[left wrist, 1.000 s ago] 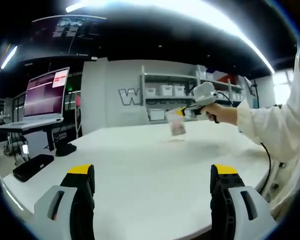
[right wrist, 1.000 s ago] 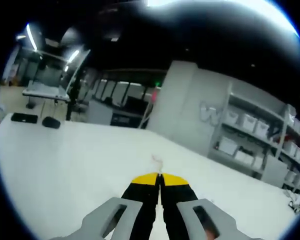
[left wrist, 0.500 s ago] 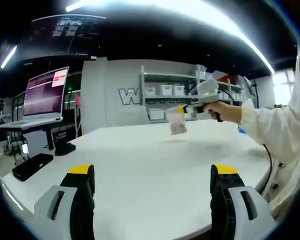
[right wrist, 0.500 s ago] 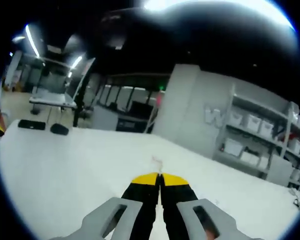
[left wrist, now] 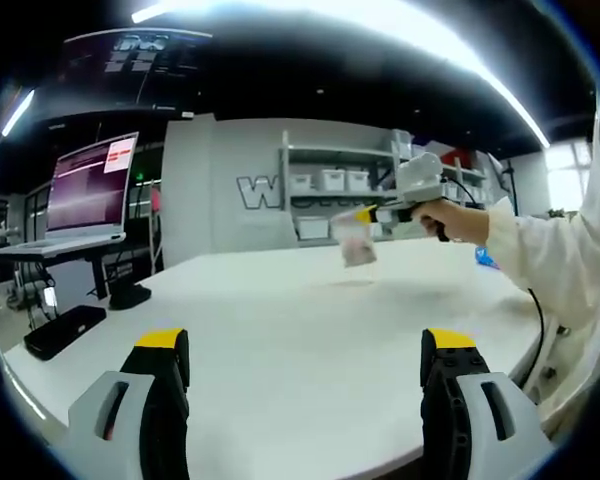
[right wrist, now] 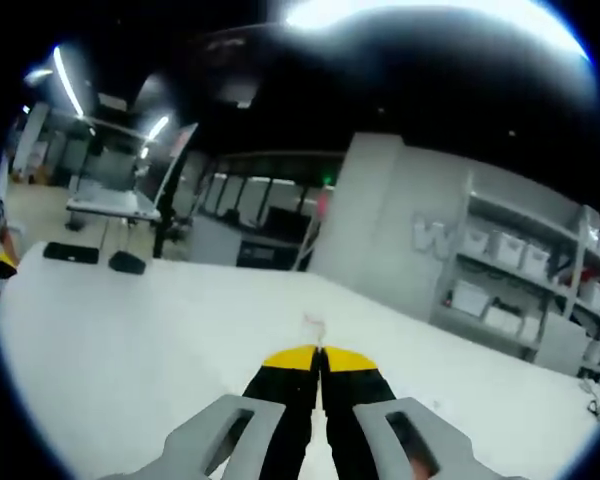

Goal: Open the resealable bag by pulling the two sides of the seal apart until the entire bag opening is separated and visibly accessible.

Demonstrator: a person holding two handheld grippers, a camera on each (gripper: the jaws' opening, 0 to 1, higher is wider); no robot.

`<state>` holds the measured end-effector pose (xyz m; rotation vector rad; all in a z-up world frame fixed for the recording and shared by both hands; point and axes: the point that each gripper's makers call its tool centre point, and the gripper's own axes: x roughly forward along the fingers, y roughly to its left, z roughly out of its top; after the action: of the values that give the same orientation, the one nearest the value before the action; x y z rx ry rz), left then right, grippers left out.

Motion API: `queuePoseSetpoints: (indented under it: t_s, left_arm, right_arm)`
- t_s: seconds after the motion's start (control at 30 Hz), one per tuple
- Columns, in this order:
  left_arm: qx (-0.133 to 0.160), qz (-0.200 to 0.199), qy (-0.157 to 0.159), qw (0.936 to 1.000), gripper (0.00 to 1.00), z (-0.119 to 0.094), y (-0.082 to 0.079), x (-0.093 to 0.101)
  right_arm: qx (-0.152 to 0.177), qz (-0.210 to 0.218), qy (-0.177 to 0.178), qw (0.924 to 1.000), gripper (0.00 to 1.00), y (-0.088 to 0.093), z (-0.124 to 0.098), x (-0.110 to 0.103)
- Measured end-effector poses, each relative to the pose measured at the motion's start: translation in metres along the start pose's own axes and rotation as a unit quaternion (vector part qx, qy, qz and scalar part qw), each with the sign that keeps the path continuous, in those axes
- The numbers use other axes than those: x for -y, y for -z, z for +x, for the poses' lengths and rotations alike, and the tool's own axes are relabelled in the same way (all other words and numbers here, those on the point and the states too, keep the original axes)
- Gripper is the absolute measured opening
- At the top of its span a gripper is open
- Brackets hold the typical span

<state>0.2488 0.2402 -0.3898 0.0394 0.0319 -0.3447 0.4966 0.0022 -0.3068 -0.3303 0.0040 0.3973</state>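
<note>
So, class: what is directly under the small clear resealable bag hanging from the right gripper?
Under the small clear resealable bag, held up by the right gripper, lies bare white table and a faint shadow. The bag's pinkish contents are too blurred to identify.

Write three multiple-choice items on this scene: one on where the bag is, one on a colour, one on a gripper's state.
1. Where is the bag?
A. flat on the table
B. held above the table
C. on a shelf

2. What colour are the left gripper tips?
A. yellow
B. red
C. green

3. How do the left gripper's jaws stand?
A. shut on the bag
B. shut on nothing
C. wide open

Key: 1 B, it hangs from the right gripper, off the table. 2 A, yellow caps top both jaws. 3 C, a wide gap parts them.
</note>
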Motion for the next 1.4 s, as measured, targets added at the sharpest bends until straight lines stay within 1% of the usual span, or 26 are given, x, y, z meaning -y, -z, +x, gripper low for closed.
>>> queuePoseSetpoints:
  t_s: [0.2, 0.4, 0.57, 0.77, 0.83, 0.9, 1.1, 1.2, 1.4]
  left_arm:
    - [-0.002, -0.002, -0.003, 1.0000, 0.95, -0.001, 0.002, -0.001]
    - [-0.003, -0.002, -0.001, 1.0000, 0.95, 0.000, 0.003, 0.000]
    - [-0.004, -0.003, 0.000, 1.0000, 0.95, 0.000, 0.003, 0.001]
    - [-0.005, -0.001, 0.000, 1.0000, 0.95, 0.000, 0.003, 0.000]
    - [-0.005, -0.001, 0.001, 1.0000, 0.95, 0.000, 0.003, 0.001]
    - [-0.006, -0.001, 0.002, 1.0000, 0.95, 0.001, 0.003, 0.002]
    - [-0.005, 0.002, 0.008, 1.0000, 0.95, 0.003, 0.001, 0.005]
    - [-0.004, 0.004, 0.008, 1.0000, 0.95, 0.003, 0.000, 0.004]
    - [-0.008, 0.004, 0.010, 0.9999, 0.95, 0.004, 0.003, 0.005]
  right_arm:
    - [0.001, 0.000, -0.007, 1.0000, 0.00, 0.001, -0.007, -0.006]
    - [0.013, -0.004, -0.013, 0.9998, 0.00, -0.006, -0.019, -0.012]
    - [0.024, 0.008, -0.019, 0.9995, 0.00, -0.010, -0.027, -0.014]
    - [0.024, 0.015, -0.026, 0.9993, 0.00, -0.007, -0.034, -0.016]
    - [0.023, 0.006, -0.025, 0.9994, 0.00, -0.007, -0.038, -0.017]
    - [0.023, 0.006, -0.027, 0.9993, 0.00, -0.007, -0.041, -0.018]
    - [0.030, 0.020, -0.031, 0.9989, 0.00, -0.009, -0.047, -0.016]
    - [0.030, 0.015, -0.030, 0.9990, 0.00, -0.008, -0.050, -0.016]
    - [0.028, 0.012, -0.036, 0.9989, 0.00, -0.007, -0.055, -0.021]
